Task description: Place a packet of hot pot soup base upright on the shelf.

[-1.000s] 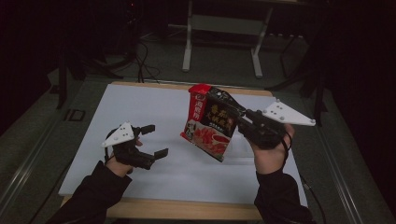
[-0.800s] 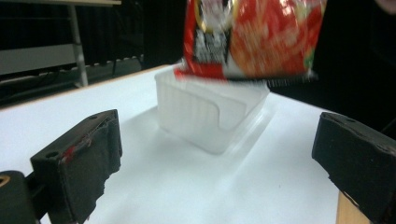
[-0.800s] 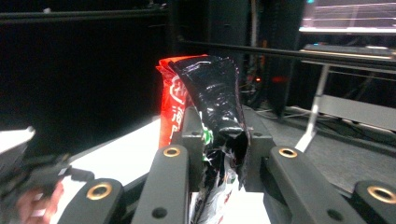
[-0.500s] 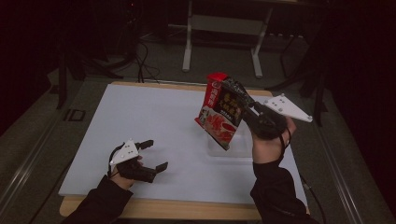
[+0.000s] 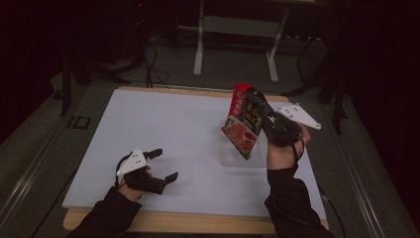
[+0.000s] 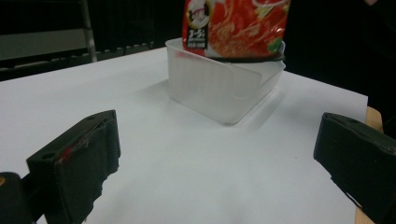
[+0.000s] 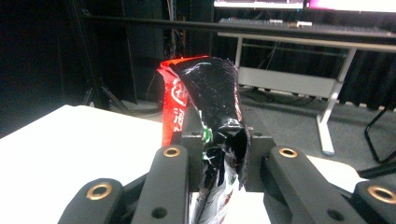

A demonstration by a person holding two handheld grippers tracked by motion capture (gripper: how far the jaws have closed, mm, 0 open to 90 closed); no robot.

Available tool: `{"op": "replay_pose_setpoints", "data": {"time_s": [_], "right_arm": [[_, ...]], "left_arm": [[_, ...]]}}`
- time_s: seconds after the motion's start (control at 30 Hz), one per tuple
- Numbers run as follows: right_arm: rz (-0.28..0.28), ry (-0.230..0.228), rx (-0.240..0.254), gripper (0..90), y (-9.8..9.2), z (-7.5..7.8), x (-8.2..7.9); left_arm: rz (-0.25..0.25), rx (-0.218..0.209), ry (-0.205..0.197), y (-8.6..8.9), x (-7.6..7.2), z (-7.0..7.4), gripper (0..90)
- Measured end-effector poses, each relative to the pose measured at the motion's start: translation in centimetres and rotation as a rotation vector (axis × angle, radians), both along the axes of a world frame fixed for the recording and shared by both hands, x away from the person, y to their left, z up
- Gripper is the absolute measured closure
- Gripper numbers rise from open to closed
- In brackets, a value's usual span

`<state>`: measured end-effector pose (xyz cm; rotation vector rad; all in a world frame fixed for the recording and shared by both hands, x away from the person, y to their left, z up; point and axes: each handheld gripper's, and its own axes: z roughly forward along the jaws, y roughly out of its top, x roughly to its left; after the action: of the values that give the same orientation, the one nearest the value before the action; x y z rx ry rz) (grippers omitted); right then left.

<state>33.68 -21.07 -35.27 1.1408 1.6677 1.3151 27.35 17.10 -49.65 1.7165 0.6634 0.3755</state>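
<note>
Your right gripper (image 5: pixel 258 115) is clamped on a red noodle packet (image 5: pixel 243 125), which crumples between its jaws in the right gripper view. You hold the packet tilted above a clear plastic container (image 6: pixel 224 91) on the right half of the white table (image 5: pixel 163 129); whether its lower edge touches the container's rim cannot be told. Your left gripper (image 5: pixel 162 166) rests low near the table's front left, jaws spread wide and empty, well apart from the container.

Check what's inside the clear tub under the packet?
The clear tub looks empty through its walls. The red packet, gripped by the right gripper, hangs over the rim, covering part of the opening.
</note>
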Motion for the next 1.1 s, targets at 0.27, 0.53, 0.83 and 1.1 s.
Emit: {"op": "replay_pose_setpoints", "data": {"time_s": [0.27,0.53,0.83,1.1], "right_arm": [[0.001,0.043,0.0,75.9,1.1,-2.1,1.3],[0.01,0.085,-0.018,75.6,2.0,-4.5,2.0],[0.004,0.094,-0.004,74.5,1.0,-6.4,0.8],[0.028,0.106,0.012,72.2,0.0,-6.8,0.6]], "left_arm": [[-0.007,0.009,-0.007,-0.2,-0.1,-0.1,1.2],[-0.01,0.007,-0.013,-0.1,-0.1,-0.1,1.2],[-0.02,0.012,-0.014,-0.3,-0.2,-0.1,1.2],[-0.027,0.014,-0.016,-0.4,-0.2,-0.1,1.2]]}}
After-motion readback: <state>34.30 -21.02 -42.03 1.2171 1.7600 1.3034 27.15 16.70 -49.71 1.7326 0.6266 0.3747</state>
